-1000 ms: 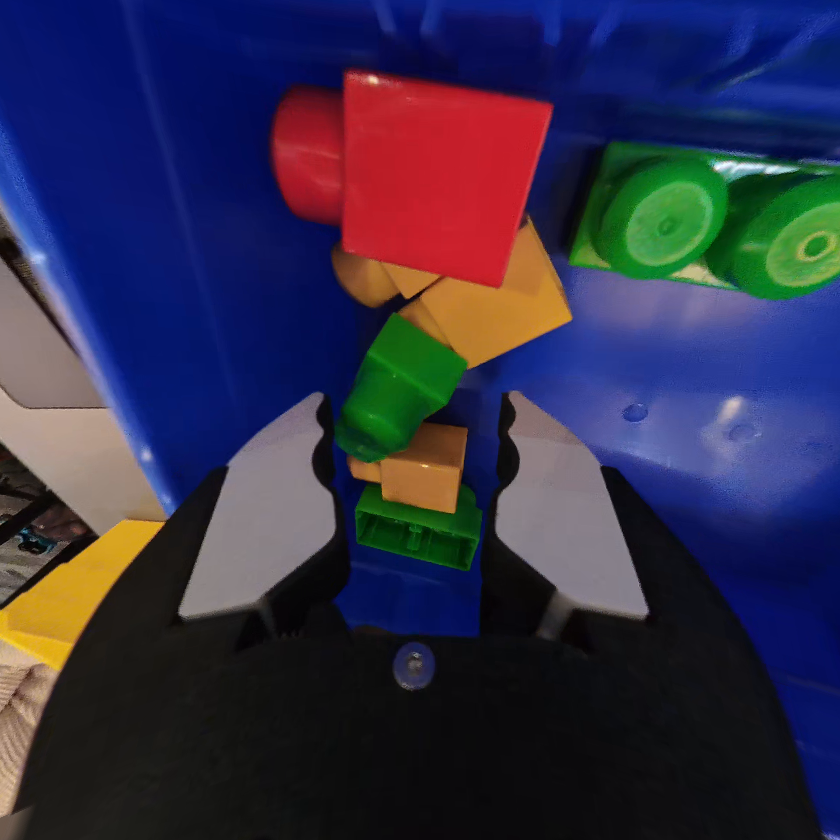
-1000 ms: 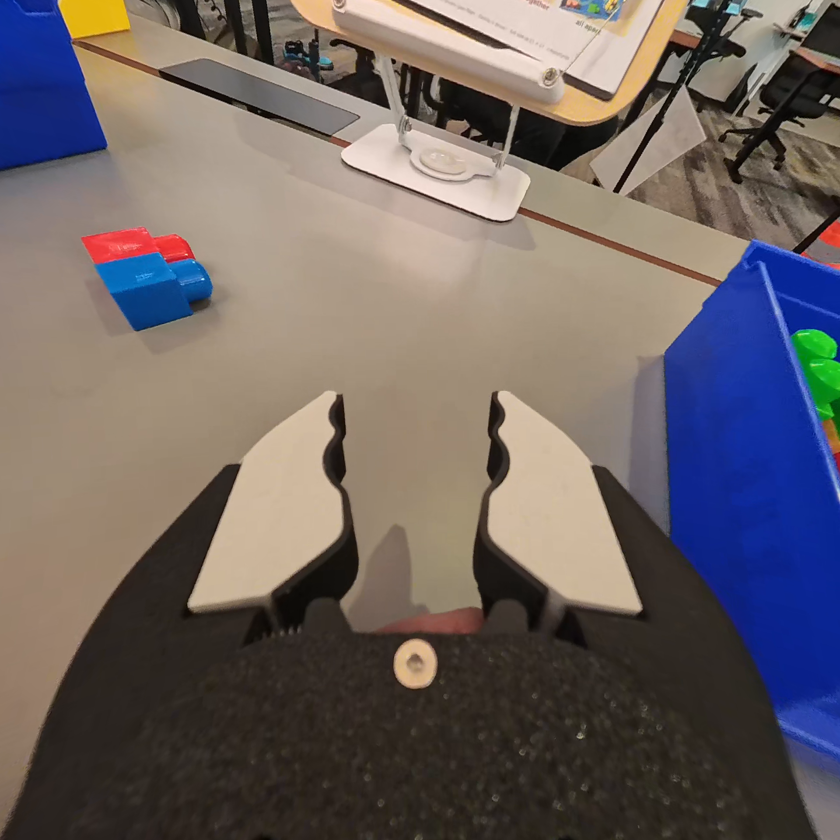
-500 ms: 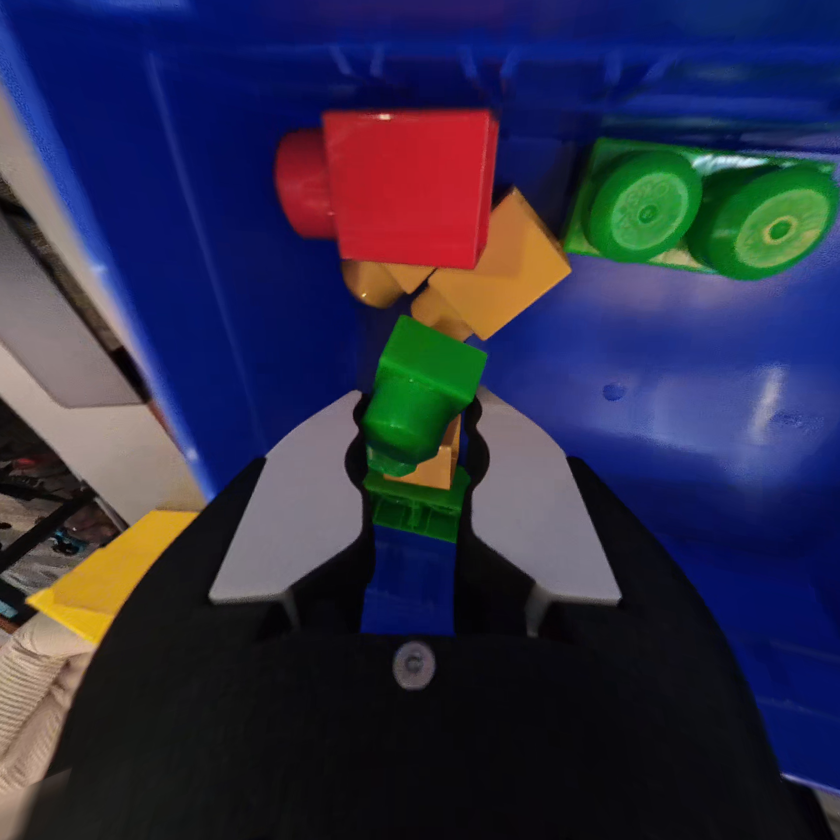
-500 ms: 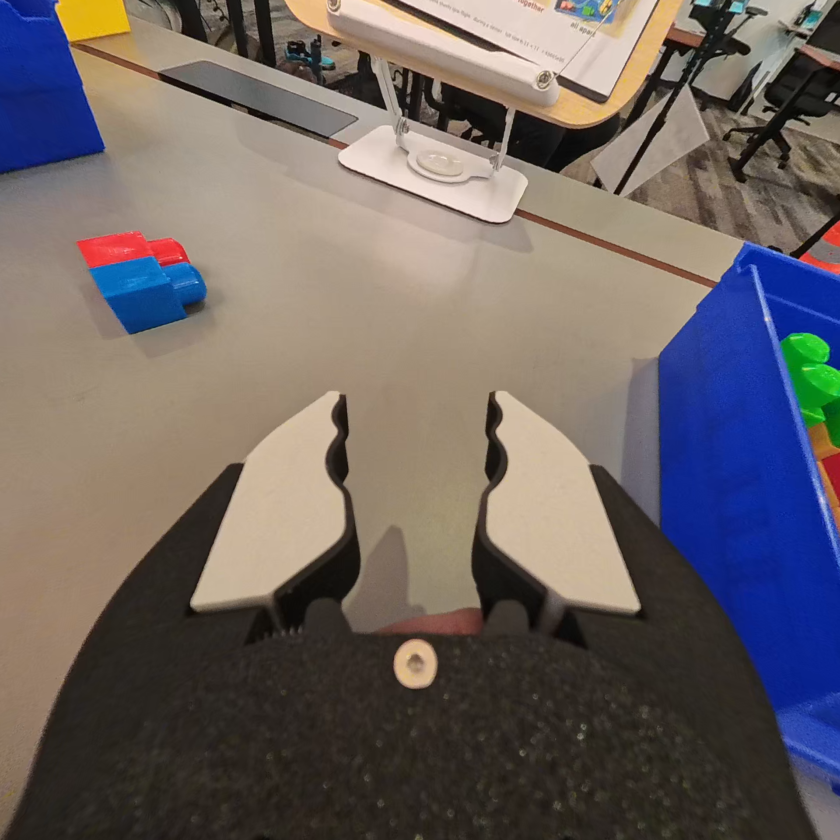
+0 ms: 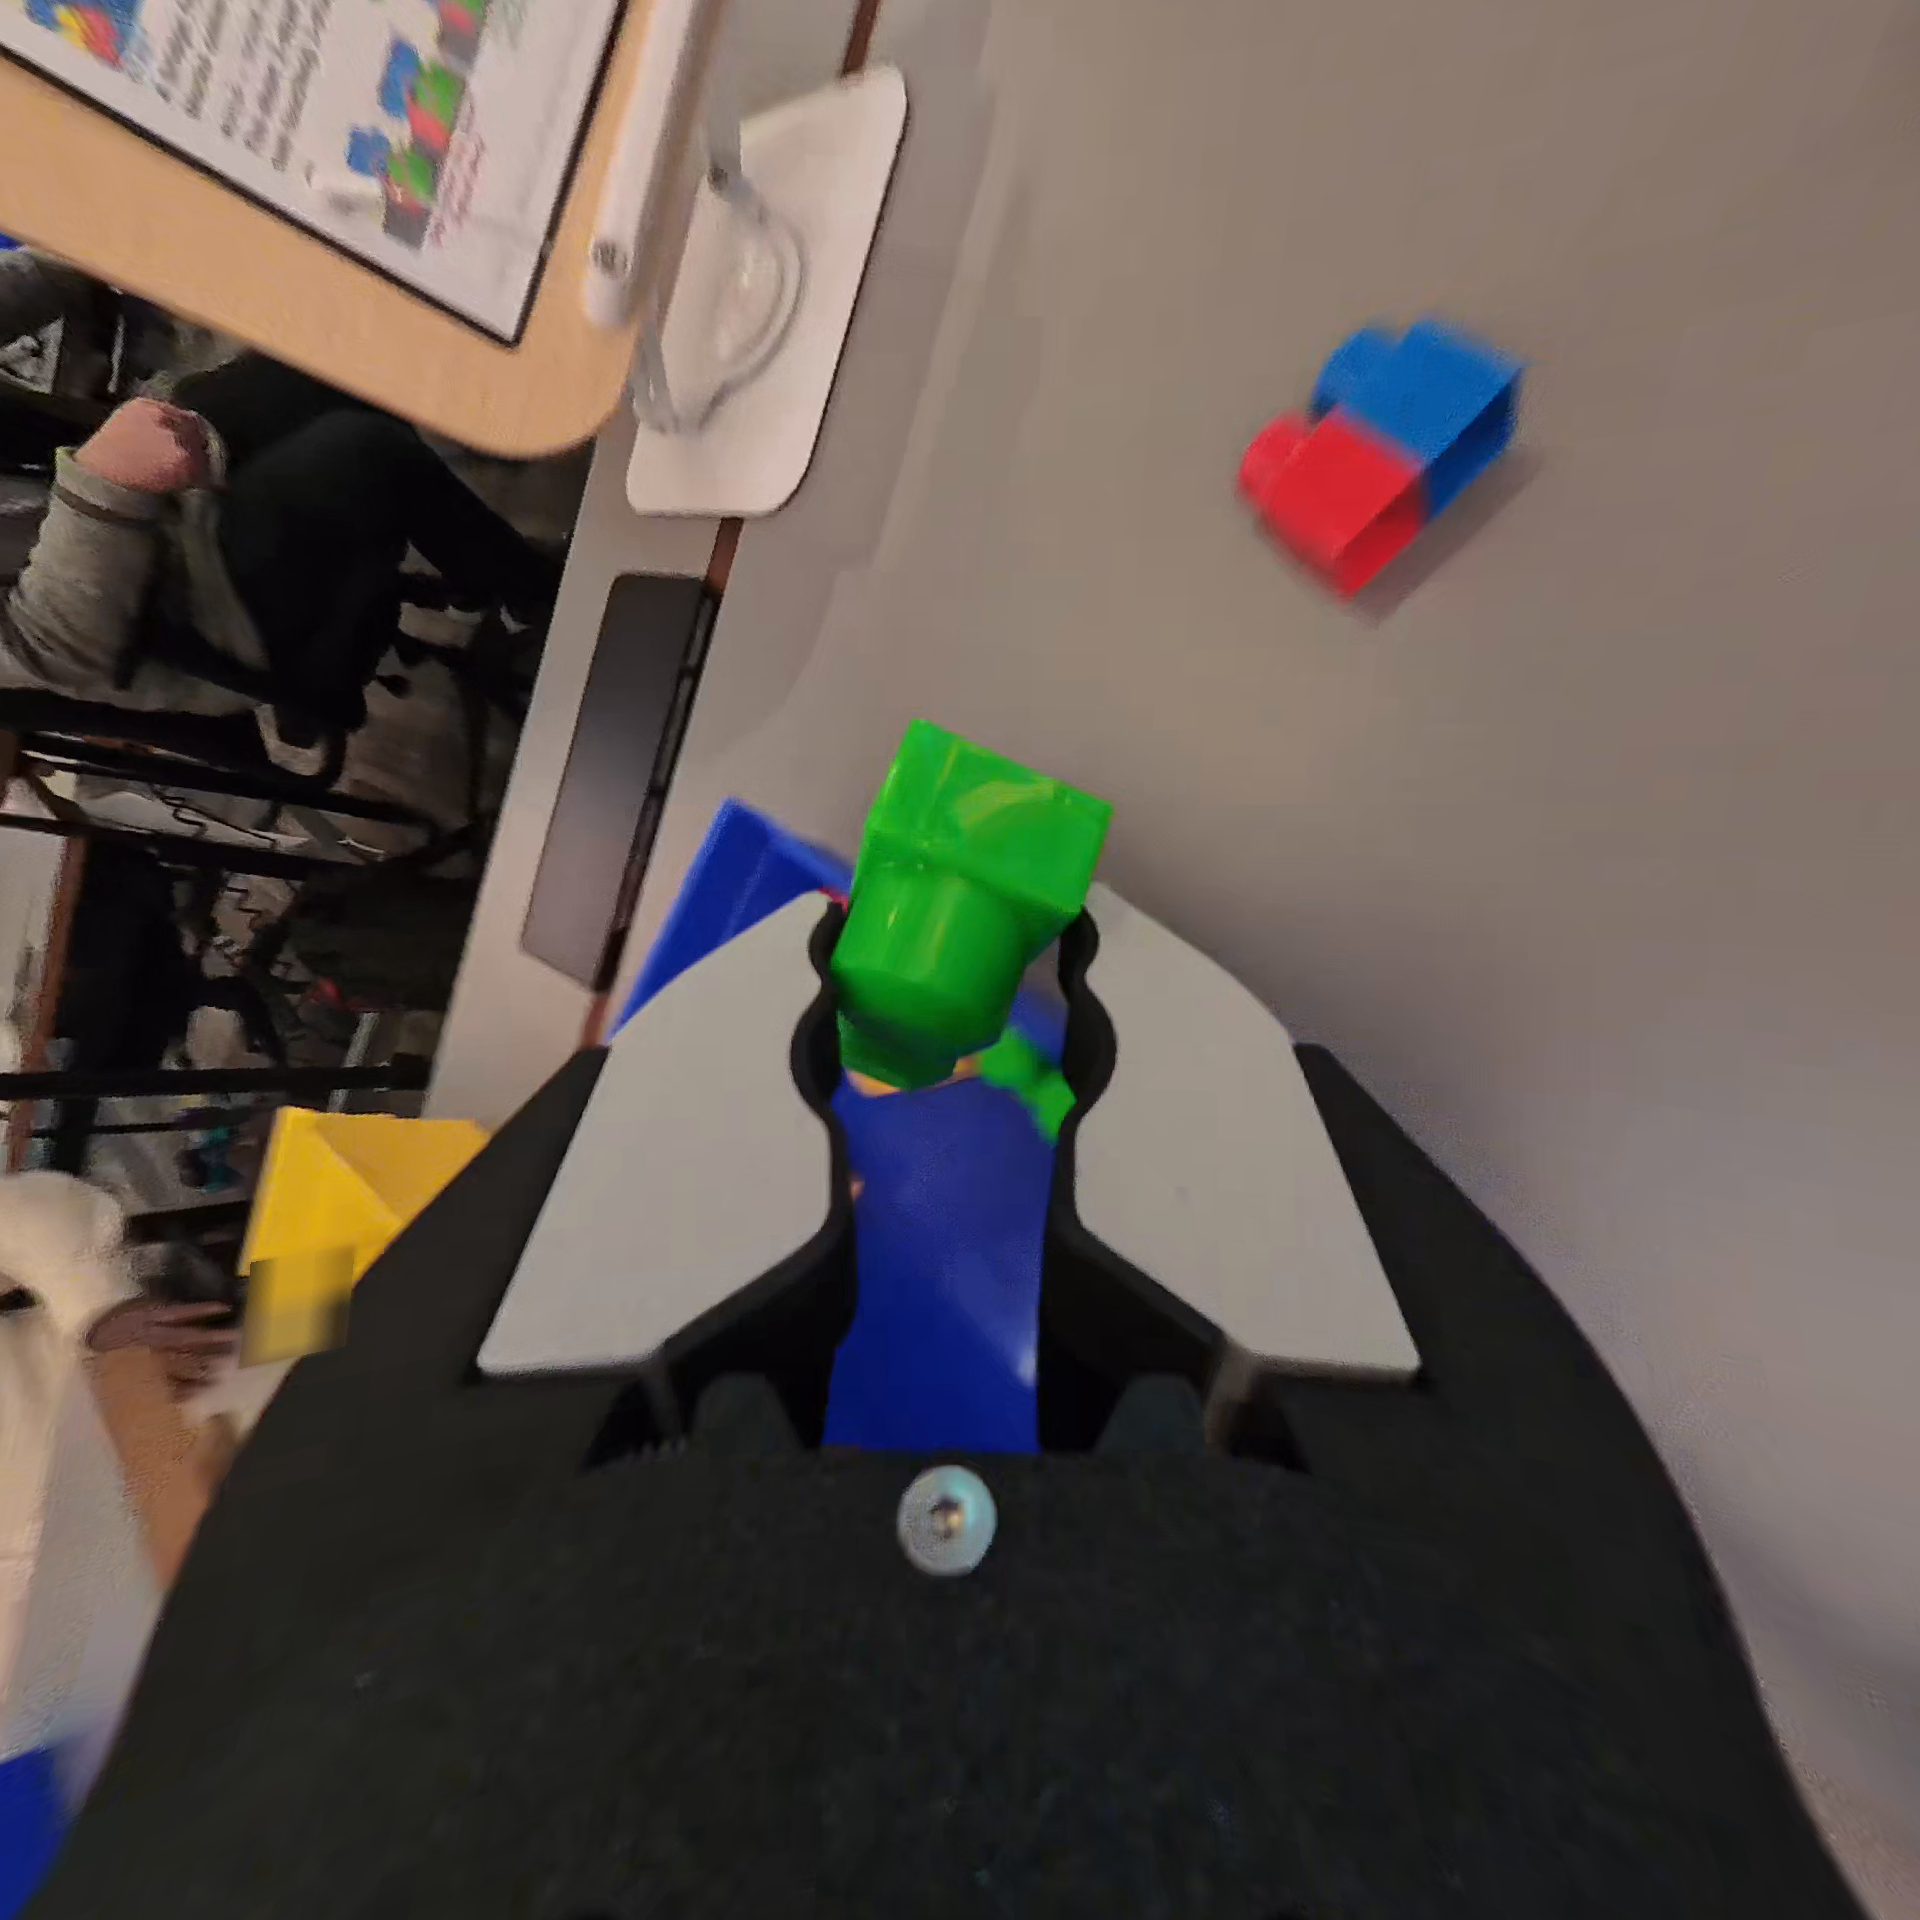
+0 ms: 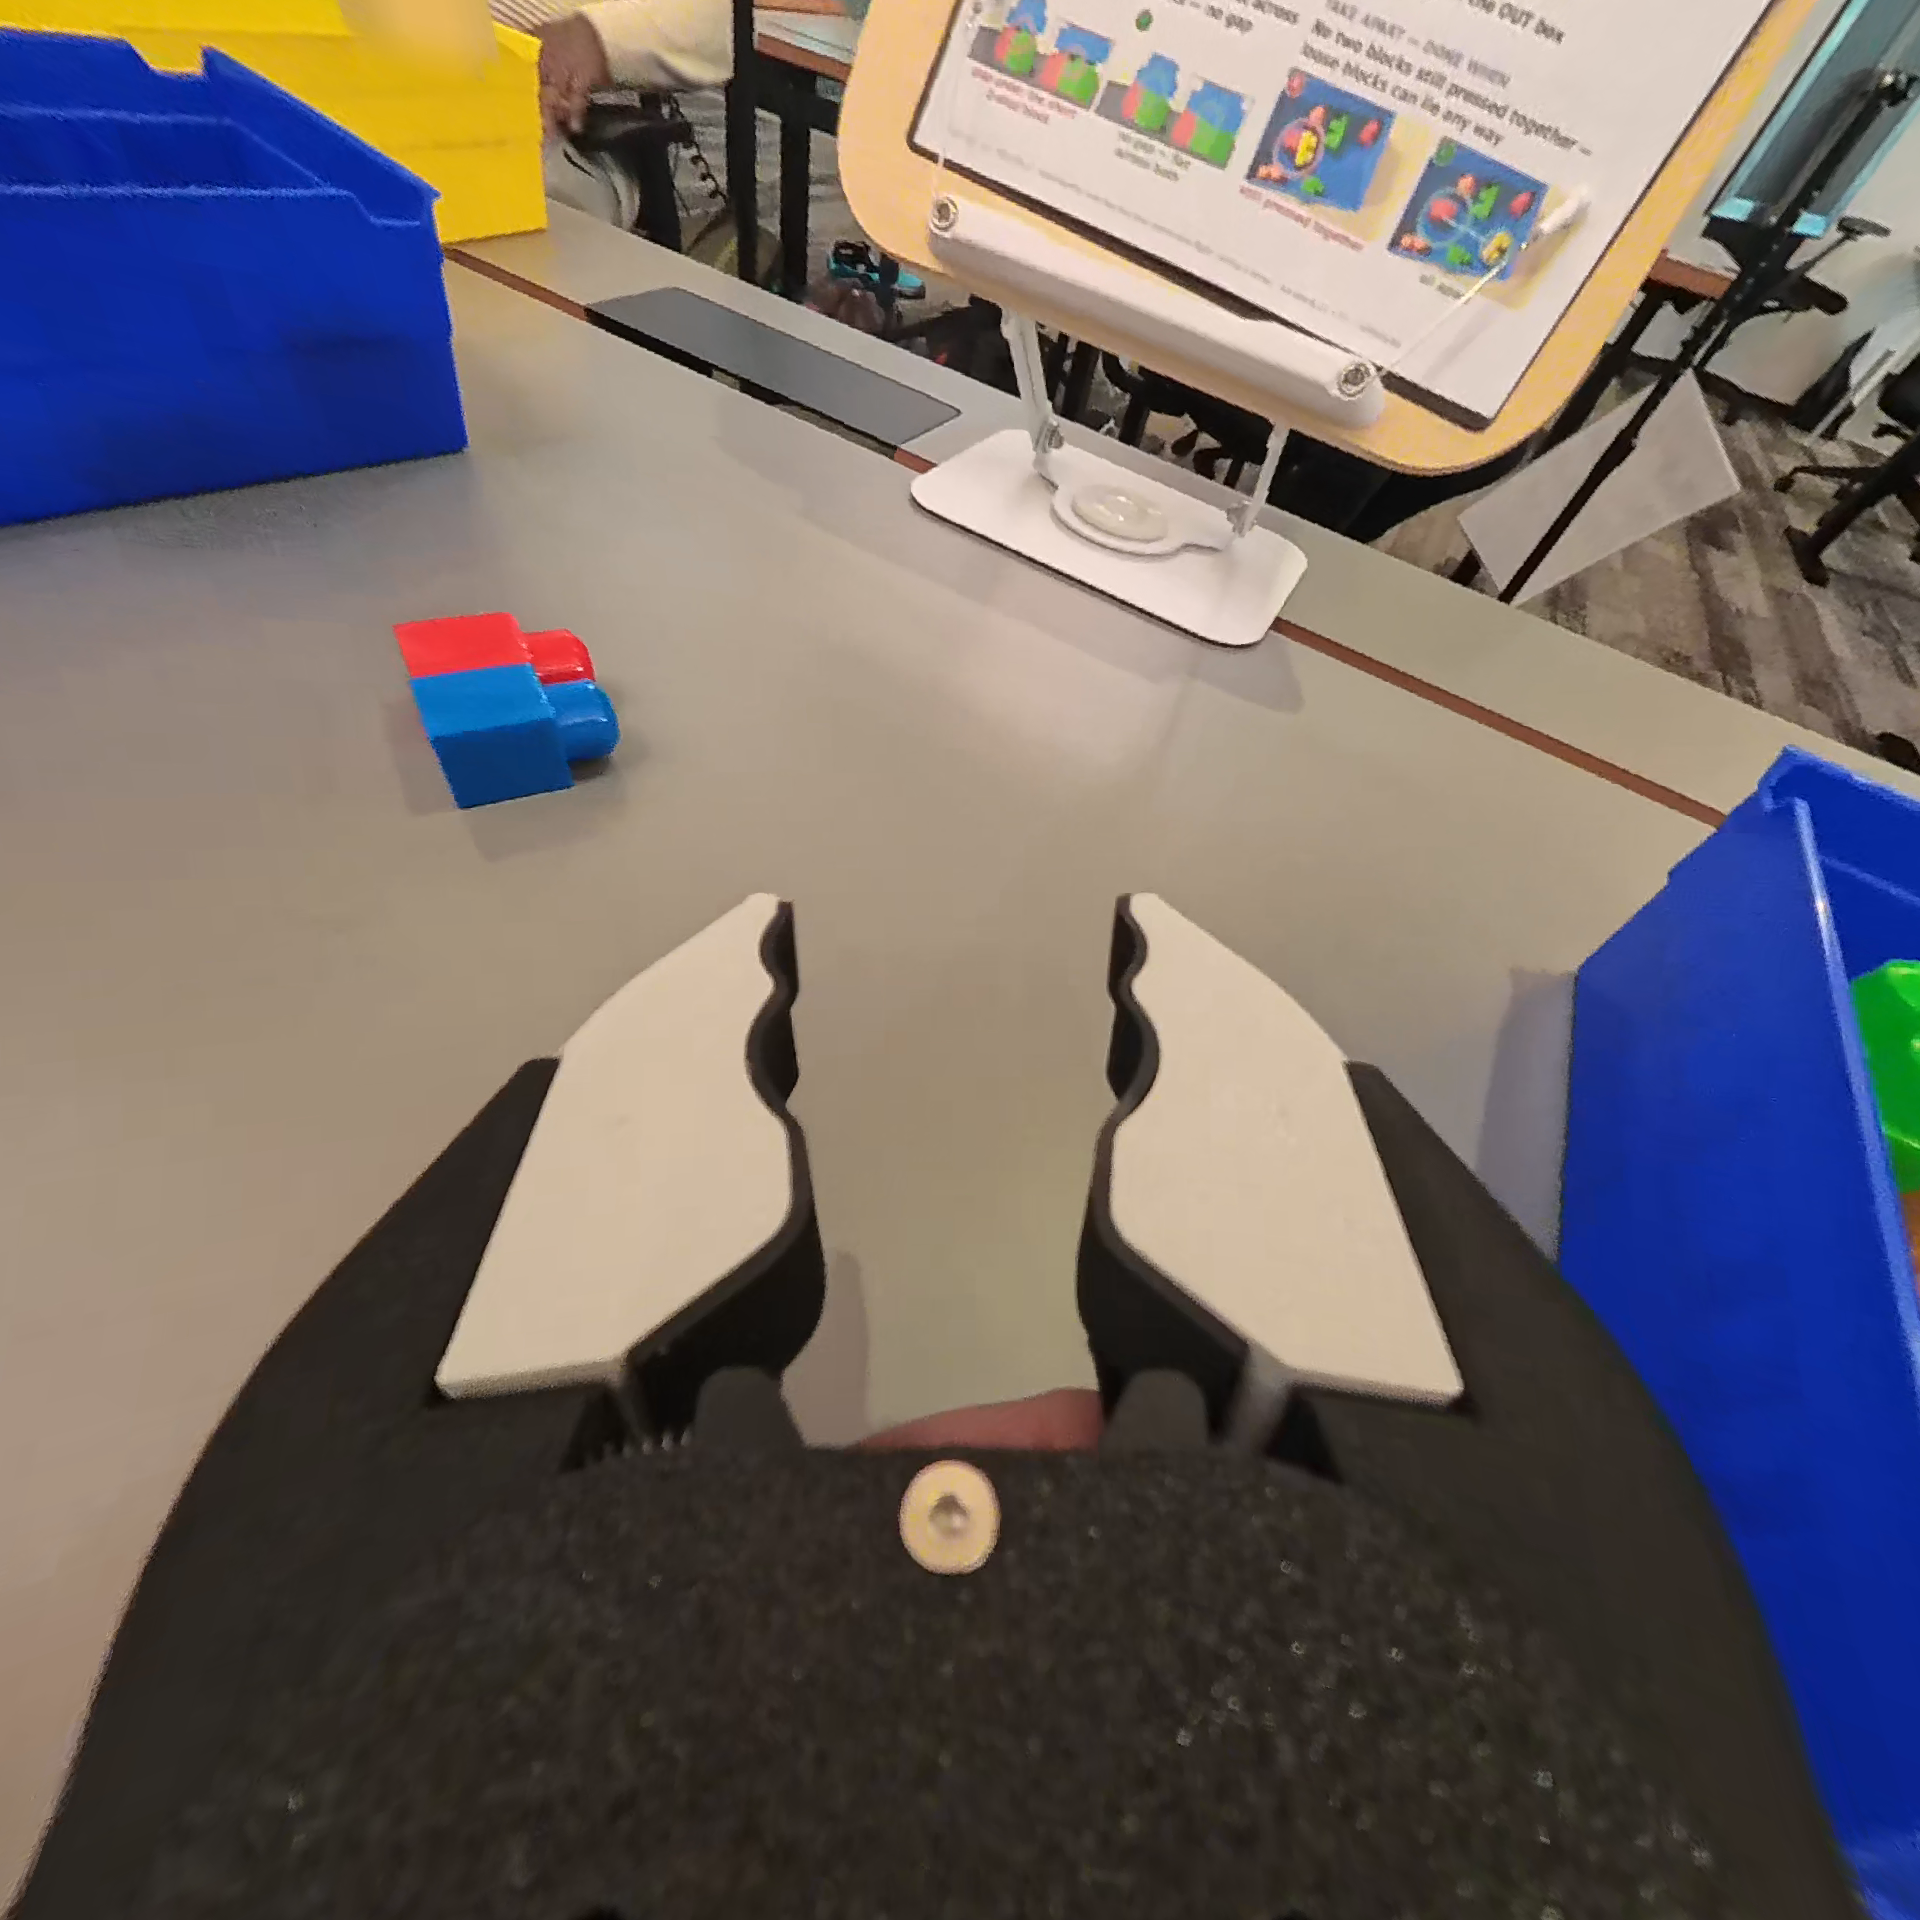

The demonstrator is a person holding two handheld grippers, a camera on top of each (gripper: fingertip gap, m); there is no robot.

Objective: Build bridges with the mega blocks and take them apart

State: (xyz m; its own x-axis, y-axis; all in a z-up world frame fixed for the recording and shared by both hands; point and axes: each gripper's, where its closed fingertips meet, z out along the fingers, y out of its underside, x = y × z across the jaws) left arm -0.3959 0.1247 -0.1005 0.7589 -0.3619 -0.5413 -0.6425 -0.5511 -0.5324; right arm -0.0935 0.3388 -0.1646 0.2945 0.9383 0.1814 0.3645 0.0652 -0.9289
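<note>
Green hard-plastic single-stud block (image 5: 966, 914) clamped in left gripper (image 5: 951, 977), centre frame; light, rigid, slick — grip flat sides. Right gripper (image 6: 951, 935) open, empty.

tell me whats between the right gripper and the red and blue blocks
Nothing: in the right wrist view only bare grey table lies between the open right hand-held gripper and the red block and blue block lying side by side.

A grey table (image 6: 935, 748) carries a red block (image 6: 468, 642) and a blue block (image 6: 509, 727) lying side by side, touching, at the left. A white stand base (image 6: 1112, 540) sits far centre. Blue bins rest far left (image 6: 208, 343) and near right (image 6: 1704, 1195).
</note>
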